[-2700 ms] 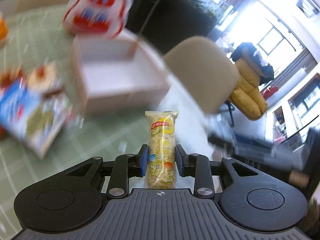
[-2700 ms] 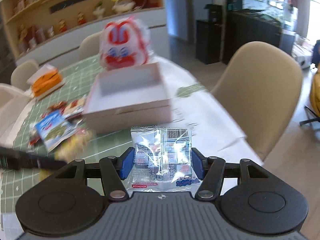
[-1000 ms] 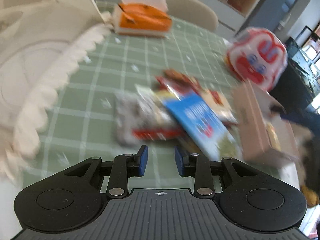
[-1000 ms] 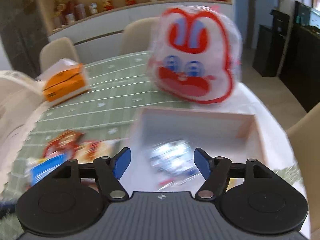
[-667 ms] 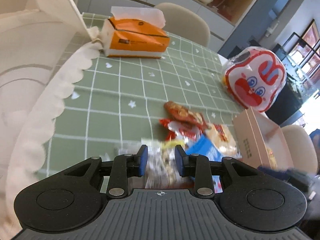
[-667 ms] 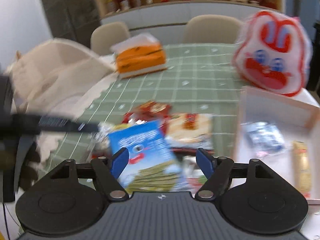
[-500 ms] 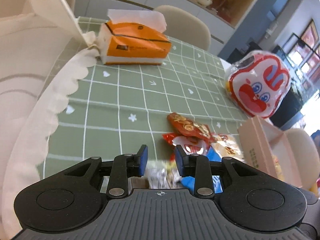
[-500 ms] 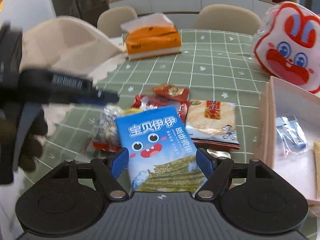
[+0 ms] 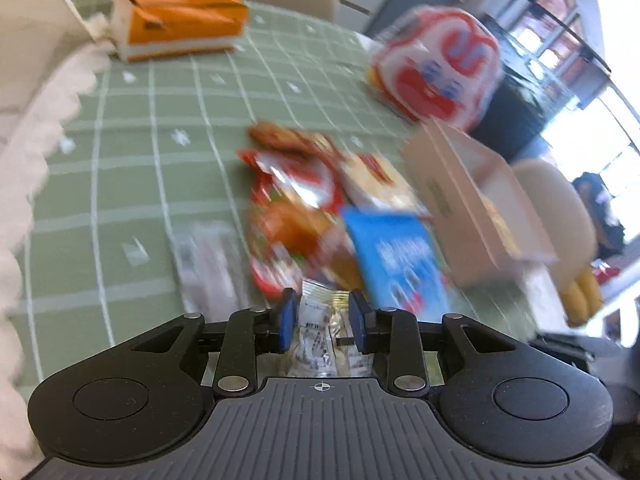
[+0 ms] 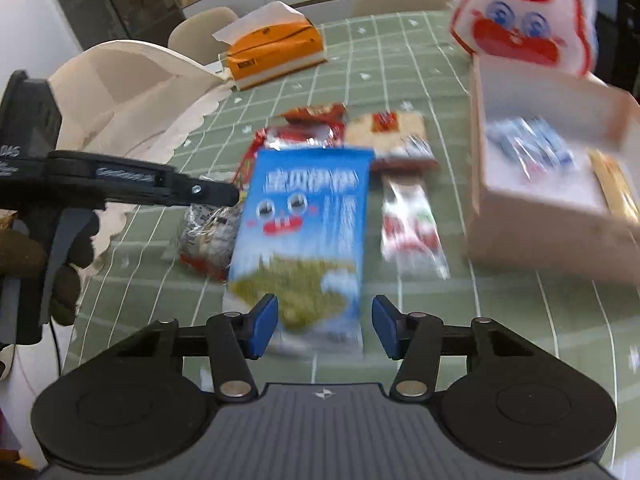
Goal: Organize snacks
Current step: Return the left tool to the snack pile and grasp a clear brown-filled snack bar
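1. Left gripper (image 9: 323, 316): jaws narrow, a small clear packet (image 9: 316, 330) between the pads, which look to press its sides, so clamped on it. Judged light, crinkly and slippery; a mid-body pinch suits it.
2. Right gripper (image 10: 325, 326): jaws apart and just been closing, straddling the near end of the blue bag (image 10: 306, 236); pads not touching it, nothing held.
3. Blue bag lies flat on the green cloth (image 10: 400, 40), near end between the right jaws. Probably light, puffy, crushable contents; grip across the width, gently.
4. Other snacks just beyond: red packs (image 10: 298, 134), a cracker pack (image 10: 386, 126).
5. Box (image 10: 532, 208) to the right, already holding two packets.
6. Tissue box (image 10: 276, 58) far back, apart.
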The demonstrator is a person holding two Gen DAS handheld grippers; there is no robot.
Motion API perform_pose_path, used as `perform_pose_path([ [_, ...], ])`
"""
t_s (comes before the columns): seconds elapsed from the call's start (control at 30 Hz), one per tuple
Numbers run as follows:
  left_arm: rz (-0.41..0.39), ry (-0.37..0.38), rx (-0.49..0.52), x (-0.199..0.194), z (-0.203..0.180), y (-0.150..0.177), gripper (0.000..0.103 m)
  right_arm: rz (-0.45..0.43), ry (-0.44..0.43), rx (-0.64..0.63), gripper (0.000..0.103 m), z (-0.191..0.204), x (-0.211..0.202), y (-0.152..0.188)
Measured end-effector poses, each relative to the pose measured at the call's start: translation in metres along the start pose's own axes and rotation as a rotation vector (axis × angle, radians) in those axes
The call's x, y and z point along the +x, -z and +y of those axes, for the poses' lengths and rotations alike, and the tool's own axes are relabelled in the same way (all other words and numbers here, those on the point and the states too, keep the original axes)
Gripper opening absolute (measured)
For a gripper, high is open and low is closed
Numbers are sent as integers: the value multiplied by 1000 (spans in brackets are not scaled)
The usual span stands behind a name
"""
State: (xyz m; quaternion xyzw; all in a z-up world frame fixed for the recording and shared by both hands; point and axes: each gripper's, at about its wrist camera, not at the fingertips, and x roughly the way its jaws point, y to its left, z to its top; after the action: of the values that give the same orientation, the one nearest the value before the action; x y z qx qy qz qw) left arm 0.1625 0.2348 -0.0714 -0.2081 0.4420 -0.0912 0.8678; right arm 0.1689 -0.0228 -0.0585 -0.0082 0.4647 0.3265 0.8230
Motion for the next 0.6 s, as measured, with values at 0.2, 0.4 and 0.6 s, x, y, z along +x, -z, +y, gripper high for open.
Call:
perform_pose_path([
  [0.2, 26, -103, 105, -13, -19, 36, 34, -73, 45, 5, 70, 11, -13, -1],
  [0.4, -68, -187, -48, -45, 10, 43, 34, -118, 5, -59, 70, 54, -10, -11],
  [0.6, -122, -254, -114, -49, 31, 21, 34, -55, -50, -121, 70, 105, 28, -3],
])
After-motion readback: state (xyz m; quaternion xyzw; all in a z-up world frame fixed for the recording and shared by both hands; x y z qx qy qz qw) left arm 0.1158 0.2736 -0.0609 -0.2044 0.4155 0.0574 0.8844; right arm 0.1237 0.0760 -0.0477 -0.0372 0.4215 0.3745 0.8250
